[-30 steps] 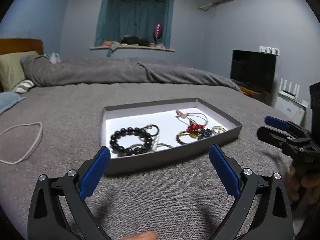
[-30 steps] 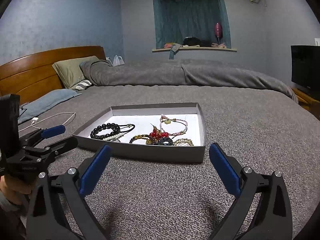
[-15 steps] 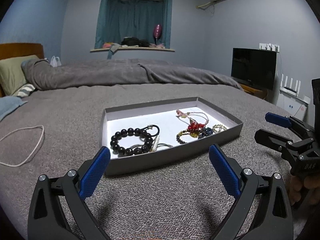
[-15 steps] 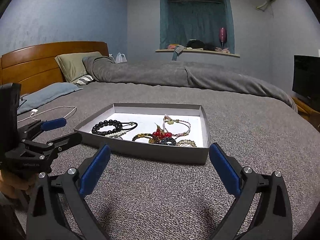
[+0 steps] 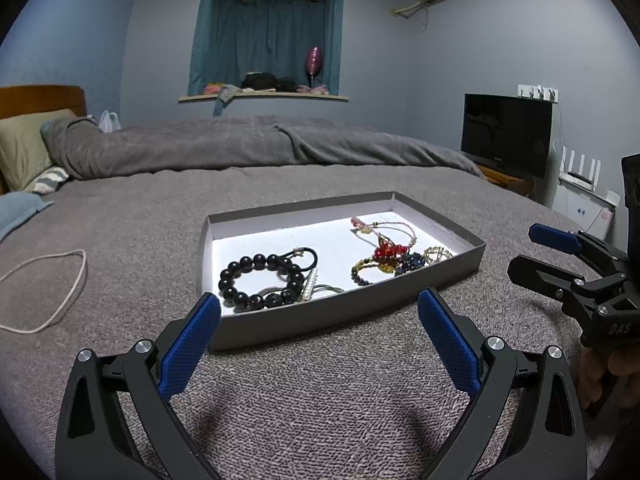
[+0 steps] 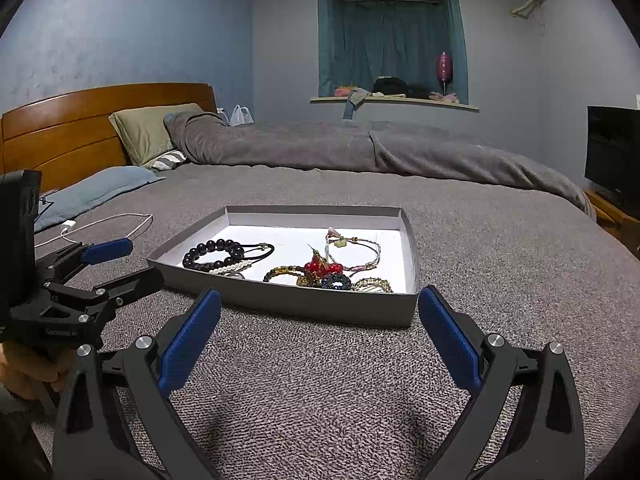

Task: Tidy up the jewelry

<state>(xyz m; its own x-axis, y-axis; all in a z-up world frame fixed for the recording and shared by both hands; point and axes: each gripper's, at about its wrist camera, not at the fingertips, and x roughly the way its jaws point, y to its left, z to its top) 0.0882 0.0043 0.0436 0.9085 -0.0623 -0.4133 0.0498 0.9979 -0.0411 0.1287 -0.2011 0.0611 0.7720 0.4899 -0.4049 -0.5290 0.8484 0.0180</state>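
Note:
A shallow grey tray [image 5: 340, 312] with a white floor lies on the grey bed; it also shows in the right wrist view [image 6: 288, 304]. In it lie a black bead bracelet [image 5: 260, 280] with a black cord, a pearl strand [image 6: 232, 268], a pink braided cord bracelet [image 5: 384, 232] and a tangle of red, blue and gold beads [image 5: 394, 258]. My left gripper [image 5: 318, 312] is open and empty just short of the tray's near wall. My right gripper [image 6: 320, 308] is open and empty at the tray's other near side, and shows at right in the left wrist view [image 5: 528, 252].
A white cable [image 5: 44, 292] loops on the blanket left of the tray. A rolled grey duvet [image 5: 240, 144] and pillows [image 6: 148, 132] lie behind. A wooden headboard [image 6: 80, 120] is far left, a TV [image 5: 506, 136] far right.
Both grippers have edged closer to the tray and tilted slightly; the tray looks larger in both views. Both stay open and empty. The jewelry has not moved.

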